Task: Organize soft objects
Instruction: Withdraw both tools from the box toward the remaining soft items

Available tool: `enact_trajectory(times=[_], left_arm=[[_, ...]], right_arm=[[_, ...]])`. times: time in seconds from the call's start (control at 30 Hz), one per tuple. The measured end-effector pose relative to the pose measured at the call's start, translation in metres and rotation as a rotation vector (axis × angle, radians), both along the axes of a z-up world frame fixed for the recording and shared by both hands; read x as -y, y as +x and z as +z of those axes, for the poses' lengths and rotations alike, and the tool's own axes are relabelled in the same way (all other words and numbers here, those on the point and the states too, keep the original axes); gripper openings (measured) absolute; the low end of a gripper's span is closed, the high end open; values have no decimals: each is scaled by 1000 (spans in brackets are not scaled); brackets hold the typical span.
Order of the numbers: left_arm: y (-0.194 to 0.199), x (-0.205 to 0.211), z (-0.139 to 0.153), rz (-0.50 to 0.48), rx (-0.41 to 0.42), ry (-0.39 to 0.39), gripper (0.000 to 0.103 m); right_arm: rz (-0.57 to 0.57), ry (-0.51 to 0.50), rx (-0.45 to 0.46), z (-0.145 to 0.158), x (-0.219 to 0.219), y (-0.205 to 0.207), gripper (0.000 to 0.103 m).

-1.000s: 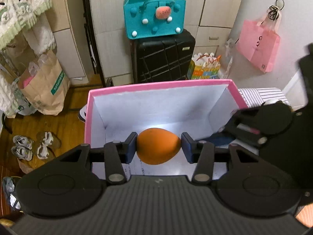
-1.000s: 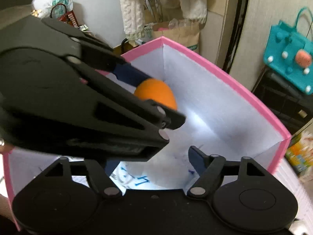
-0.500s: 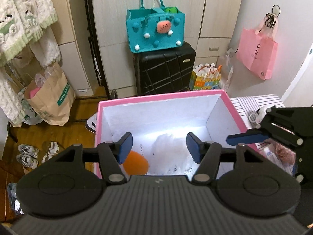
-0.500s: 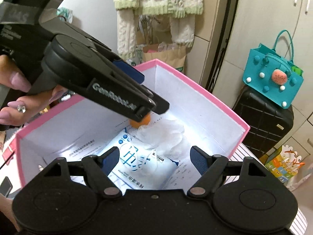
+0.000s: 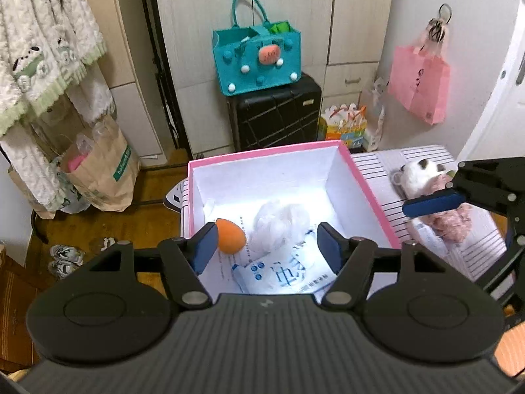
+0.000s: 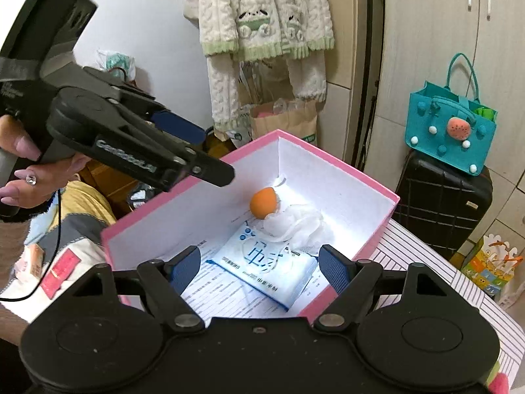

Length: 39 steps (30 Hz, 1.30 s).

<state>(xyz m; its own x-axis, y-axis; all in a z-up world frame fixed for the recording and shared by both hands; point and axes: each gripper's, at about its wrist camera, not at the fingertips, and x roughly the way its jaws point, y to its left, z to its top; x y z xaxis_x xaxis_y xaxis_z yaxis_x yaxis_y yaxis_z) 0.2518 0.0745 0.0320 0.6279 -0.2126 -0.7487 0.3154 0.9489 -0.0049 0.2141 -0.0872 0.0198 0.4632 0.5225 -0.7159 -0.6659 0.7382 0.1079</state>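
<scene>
Left wrist view: orange sponge (image 5: 230,237) lies below opening, empty jaws.

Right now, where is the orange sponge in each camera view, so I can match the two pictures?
Left wrist: the orange sponge lies low in the pink box, just right of the gripper's left fingertip.
Right wrist: the sponge is at picture centre, near the box's far corner.
Shared landmark: the white mesh puff, touching the sponge in both.

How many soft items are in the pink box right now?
3: an orange sponge near the far left corner, a white mesh puff beside it, and a wipes pack nearer the grippers. Smaller things under them could be hidden.
</scene>
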Motion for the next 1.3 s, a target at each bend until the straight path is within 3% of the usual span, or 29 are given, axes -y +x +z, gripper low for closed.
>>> enact_trajectory(times=[0.27,0.47,0.6,0.77,1.3], left_arm=[[-45,0,29,-18,34,-22,73],[-79,8,40,-73,7,-72,77],[-101,18,43,-105,15,-62,78],[-122,33,43,-146,16,-41,85],[-148,89,19,-270,-47,6,87]], right_arm=[[-5,28,15,20,18,-31,83],[-27,23,43,29,36,-61,83],[-52,25,49,34,52,-80,83],[-83,26,43,36,71,-100,83],[-167,17,27,16,129,-144,83]])
